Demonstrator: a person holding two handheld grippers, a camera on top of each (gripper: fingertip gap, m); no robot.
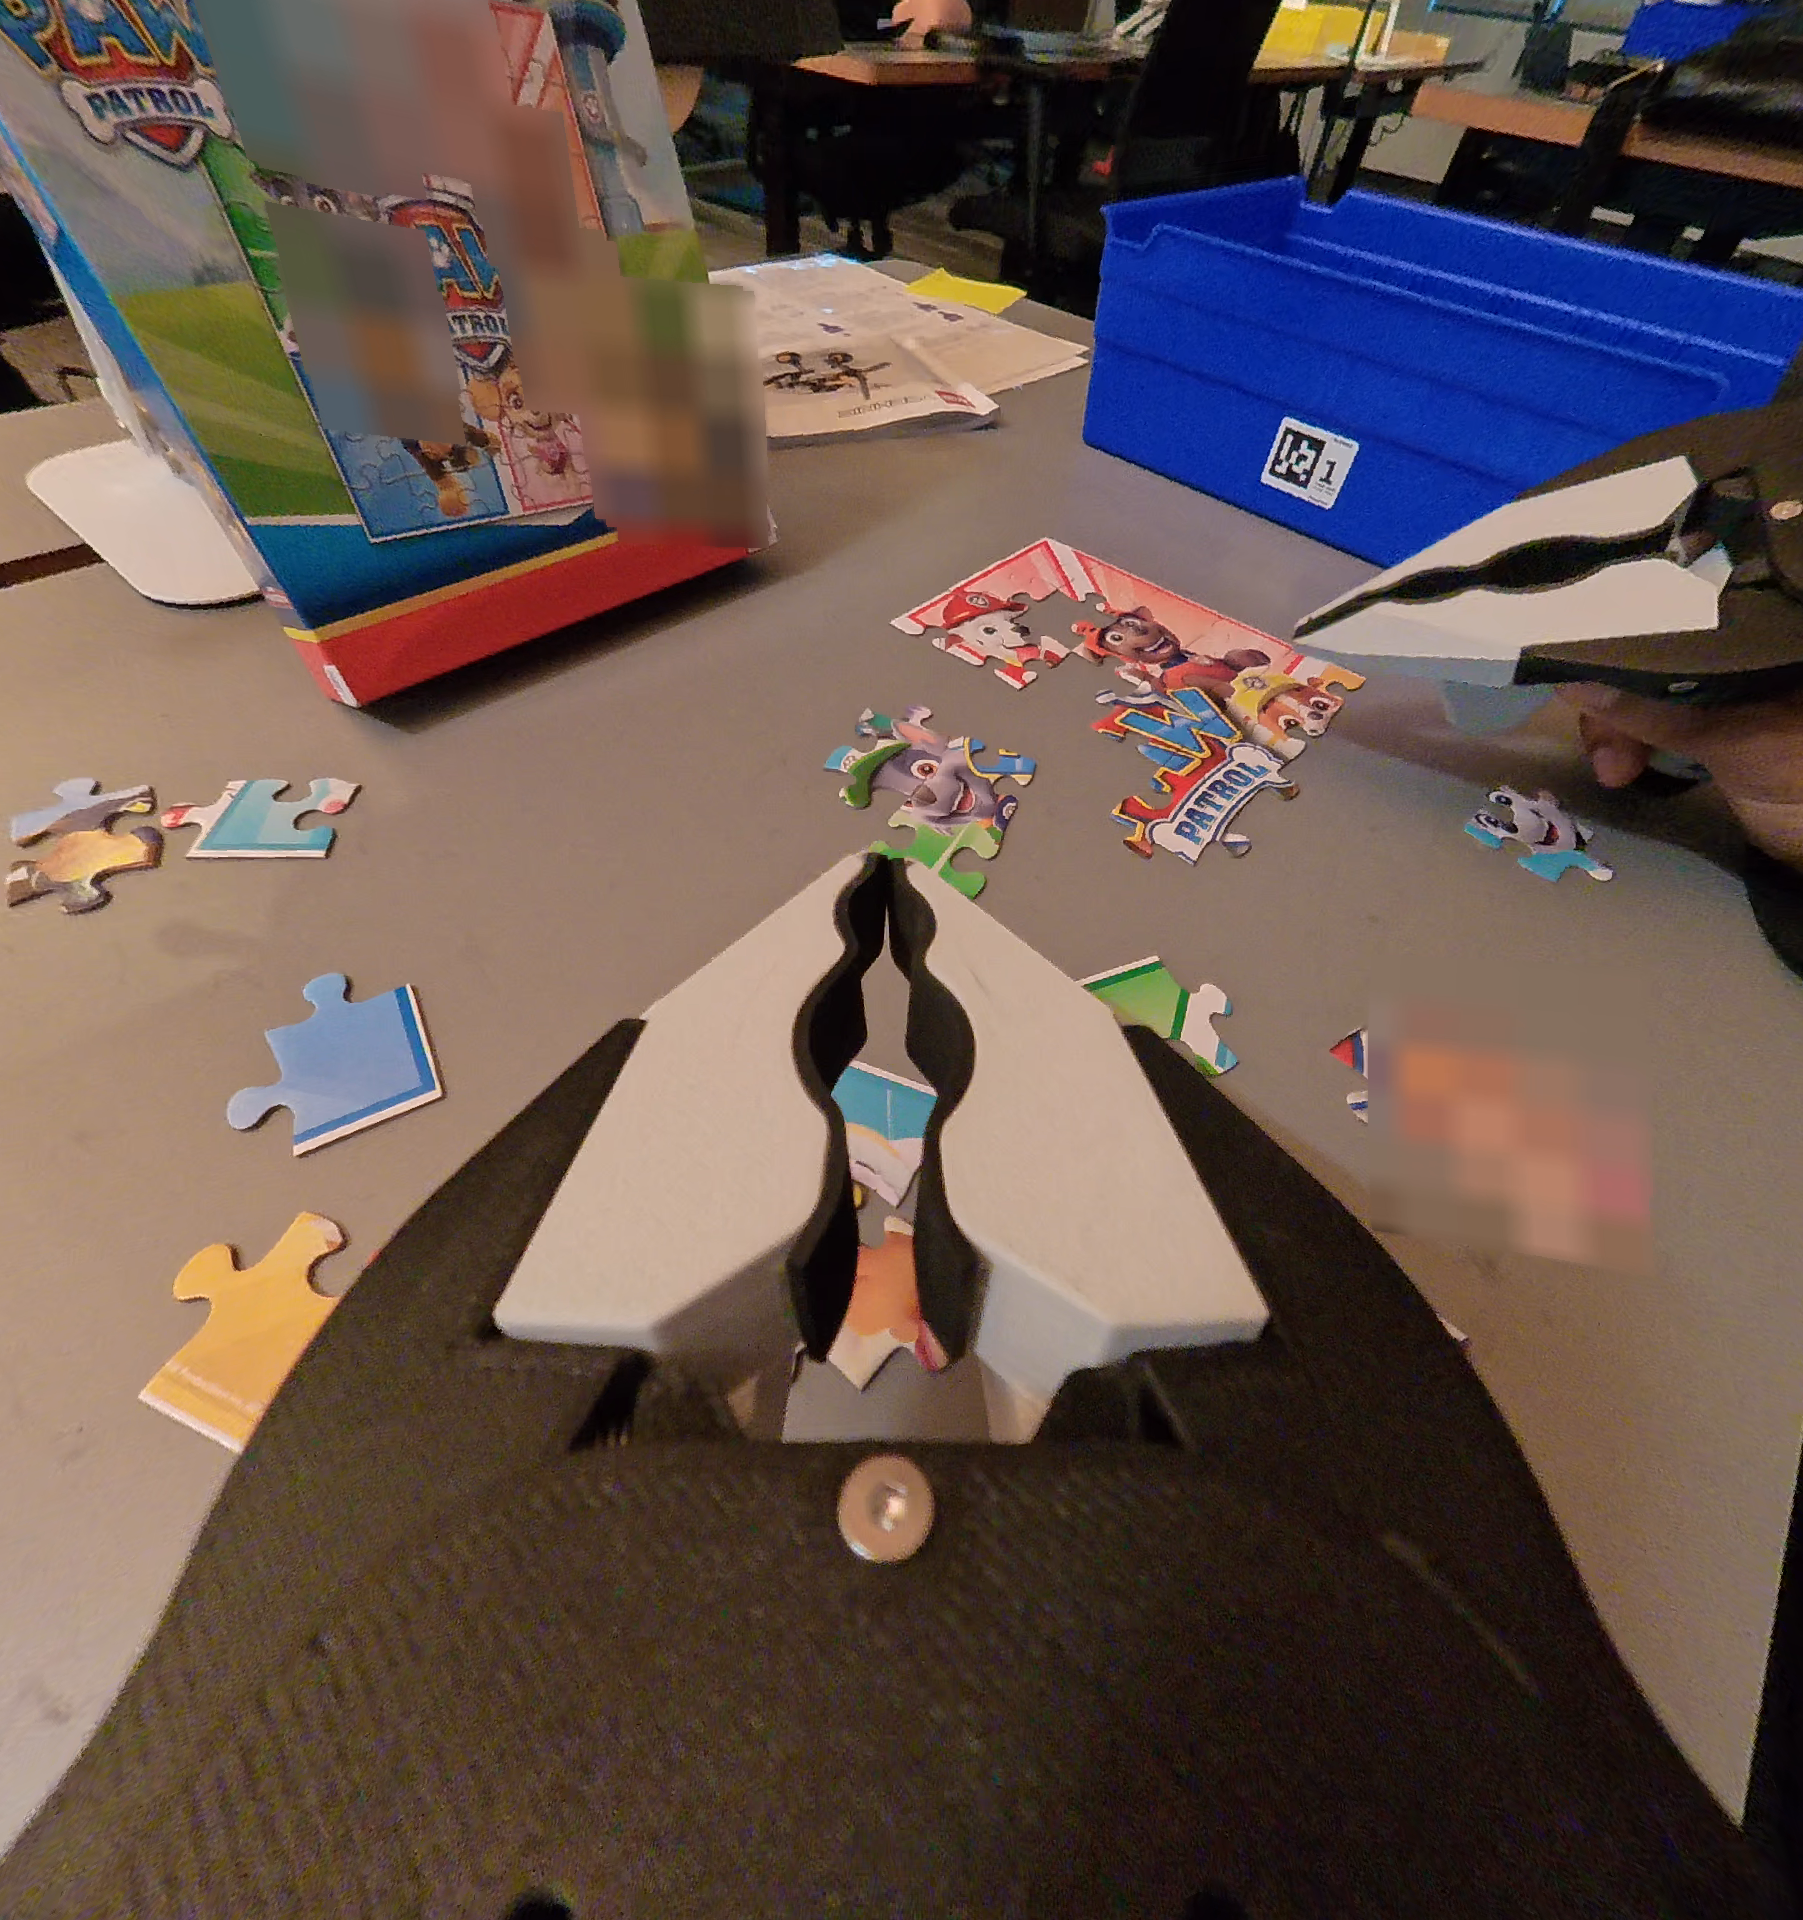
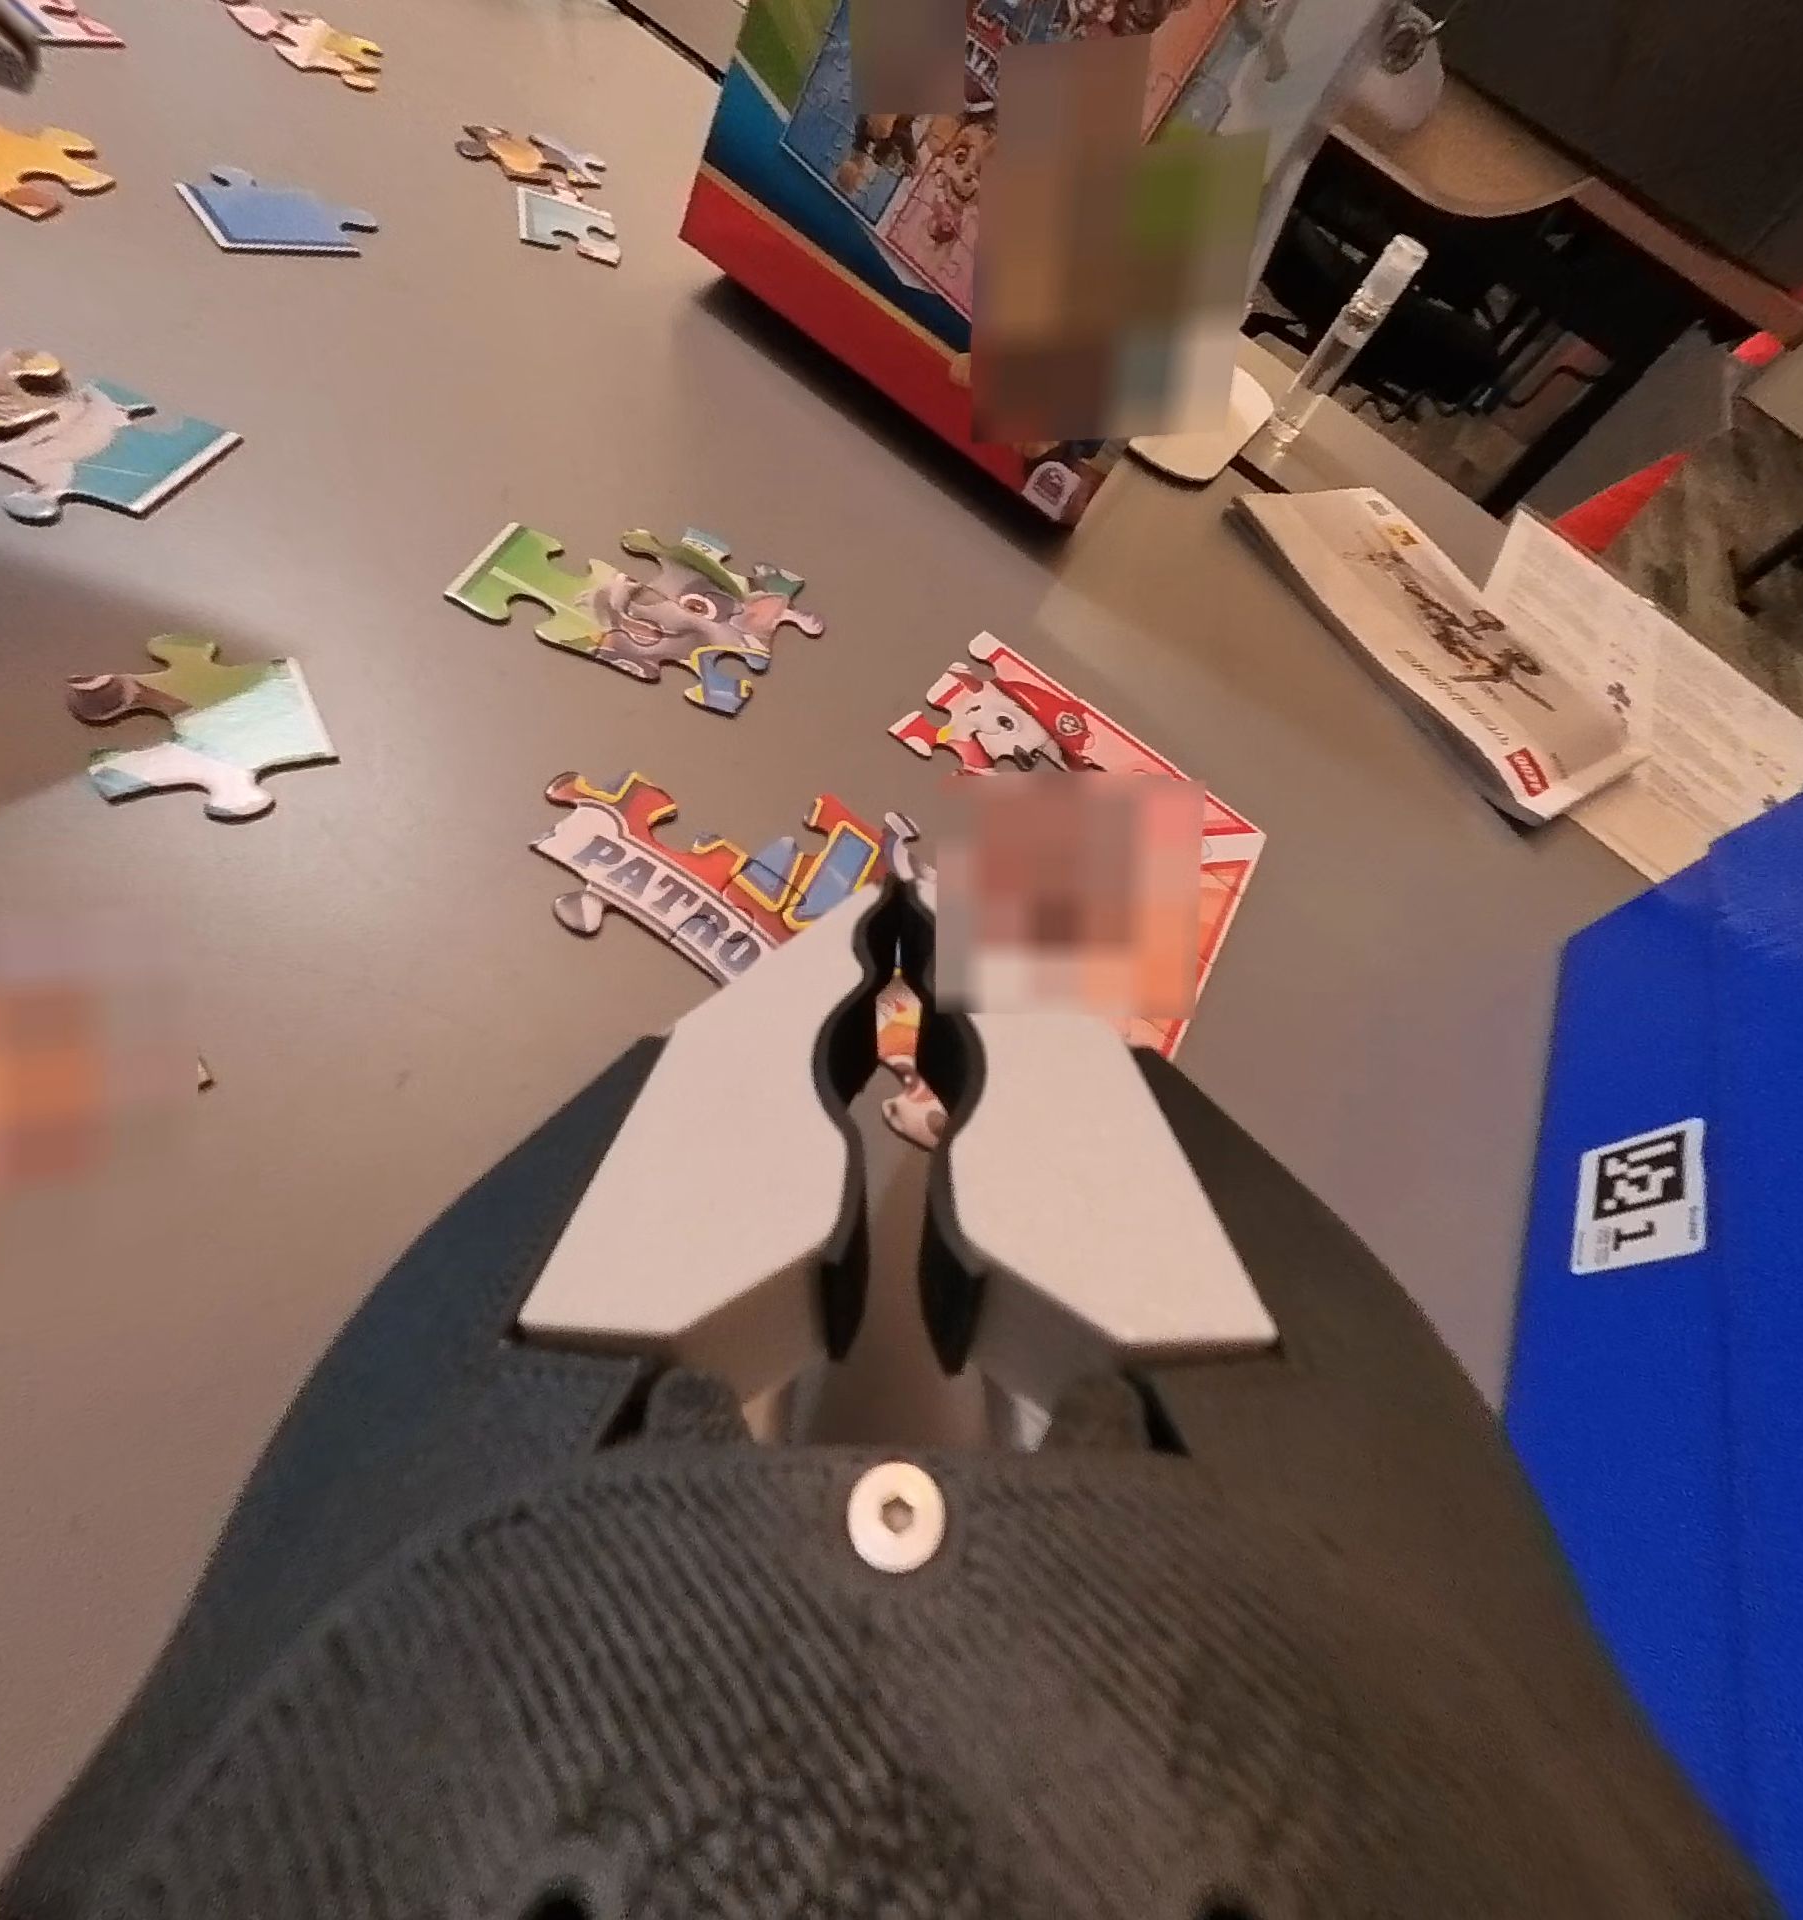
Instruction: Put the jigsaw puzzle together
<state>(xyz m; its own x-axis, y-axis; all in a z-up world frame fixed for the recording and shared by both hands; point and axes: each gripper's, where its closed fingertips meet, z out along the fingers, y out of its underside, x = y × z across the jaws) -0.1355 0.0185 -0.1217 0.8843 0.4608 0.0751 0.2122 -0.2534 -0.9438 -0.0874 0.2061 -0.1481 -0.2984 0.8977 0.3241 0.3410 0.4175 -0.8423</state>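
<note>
1. My left gripper (image 1: 884, 868) is hovering at the centre of its frame with its fingers closed on nothing, the tips just short of the small joined cluster with a grey dog and a green piece (image 1: 933, 795) on the grey table (image 1: 585, 810).
2. My right gripper (image 2: 895, 906) is hovering with its fingers closed and bare too, over the larger red joined puzzle section (image 2: 1224, 852); in the left view it is reaching in from the right edge.
3. Loose puzzle pieces are lying around: a blue one (image 1: 341, 1060) at the left and a yellow one (image 1: 242, 1325) at the lower left.
4. The puzzle box (image 1: 440, 343) is standing at the upper left and a blue bin (image 1: 1448, 343) at the upper right, with a booklet (image 1: 876, 353) between them.
</note>
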